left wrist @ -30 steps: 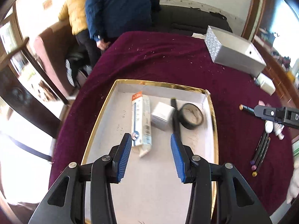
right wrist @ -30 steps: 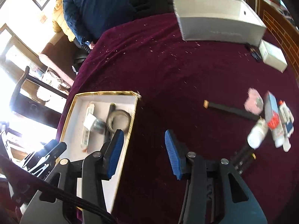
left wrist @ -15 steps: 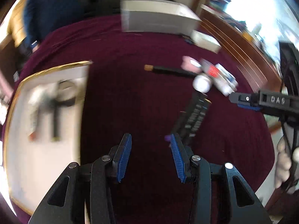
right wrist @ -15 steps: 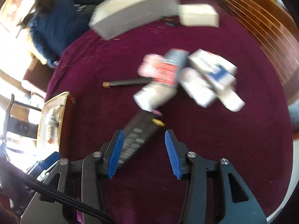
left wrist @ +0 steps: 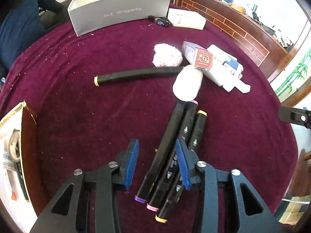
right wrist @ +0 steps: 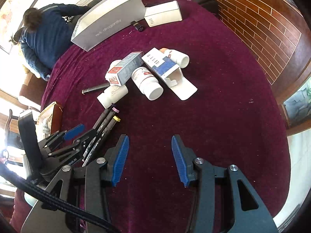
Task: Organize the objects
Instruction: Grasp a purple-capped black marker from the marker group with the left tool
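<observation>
Three black markers (left wrist: 171, 155) lie between the closing, not yet gripping left gripper (left wrist: 156, 164). The right gripper (right wrist: 149, 160) hangs released, empty, over maroon cloth (right wrist: 213, 97).

Grey box (left wrist: 120, 7), far ahead of left gripper (left wrist: 157, 164): "red dragonfly" on long side; same words seen on it from right gripper (right wrist: 149, 159) view; small carton (left wrist: 202, 58) beyond markers (left wrist: 171, 151): red end panel, white hexagon emblem, no legible words; marker barrels: white print too small to read
</observation>
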`<state>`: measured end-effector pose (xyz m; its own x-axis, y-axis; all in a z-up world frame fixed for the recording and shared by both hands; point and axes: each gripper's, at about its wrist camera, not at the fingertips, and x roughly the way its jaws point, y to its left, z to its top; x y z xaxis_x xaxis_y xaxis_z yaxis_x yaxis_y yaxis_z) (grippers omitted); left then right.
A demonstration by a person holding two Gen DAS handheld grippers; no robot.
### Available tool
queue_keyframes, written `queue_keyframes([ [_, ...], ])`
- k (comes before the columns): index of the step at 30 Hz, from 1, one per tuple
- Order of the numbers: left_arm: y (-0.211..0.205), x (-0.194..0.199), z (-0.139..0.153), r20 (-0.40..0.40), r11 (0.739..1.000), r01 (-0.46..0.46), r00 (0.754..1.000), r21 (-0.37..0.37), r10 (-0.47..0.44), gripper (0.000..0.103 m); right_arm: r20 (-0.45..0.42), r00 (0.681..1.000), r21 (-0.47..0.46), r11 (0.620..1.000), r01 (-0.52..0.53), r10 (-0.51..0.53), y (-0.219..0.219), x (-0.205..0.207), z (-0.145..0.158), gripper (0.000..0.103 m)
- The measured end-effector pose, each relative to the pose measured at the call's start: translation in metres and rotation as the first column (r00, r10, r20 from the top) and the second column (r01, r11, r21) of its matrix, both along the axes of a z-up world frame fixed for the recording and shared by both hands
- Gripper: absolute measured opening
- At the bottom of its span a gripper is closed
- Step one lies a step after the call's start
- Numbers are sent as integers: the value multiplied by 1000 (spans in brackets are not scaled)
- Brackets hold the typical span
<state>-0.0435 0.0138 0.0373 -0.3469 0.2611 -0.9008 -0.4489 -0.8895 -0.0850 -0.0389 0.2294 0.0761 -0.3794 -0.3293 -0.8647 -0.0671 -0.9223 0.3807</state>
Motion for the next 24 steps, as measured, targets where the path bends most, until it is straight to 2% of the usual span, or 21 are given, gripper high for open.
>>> queue_keyframes([
  [2,-2,3,1,-4,1000,7,1000,-2,-7,31,7,1000,-9,1000,2,-2,3,-3,-4,44],
  [6,-2,7,3,4,999,29,1000,-21,-29,20,23,1000,-24,1000,-4,5,3,-8,-11,44],
  [9,-7,7,-1,-1,998,31,1000,-55,-31,19,20,1000,-28,999,-18,18,0,-9,-10,44],
  [12,-4,6,-11,30,995,55,998,-87,-52,19,17,999,-33,999,-28,29,-1,-9,-9,44],
  [15,12,16,-10,14,988,118,993,-98,-117,19,21,999,-36,999,-30,31,1,-11,-11,44],
  [18,29,14,-12,-53,979,127,989,-159,-137,20,28,999,-41,999,-28,29,3,-13,-12,44],
  [20,35,10,-12,-71,980,107,990,-171,-120,20,28,999,-40,999,-34,35,2,-15,-12,44],
  [24,26,13,-11,-33,993,28,999,-117,-32,11,28,998,-31,998,-54,55,-4,-18,-11,44],
])
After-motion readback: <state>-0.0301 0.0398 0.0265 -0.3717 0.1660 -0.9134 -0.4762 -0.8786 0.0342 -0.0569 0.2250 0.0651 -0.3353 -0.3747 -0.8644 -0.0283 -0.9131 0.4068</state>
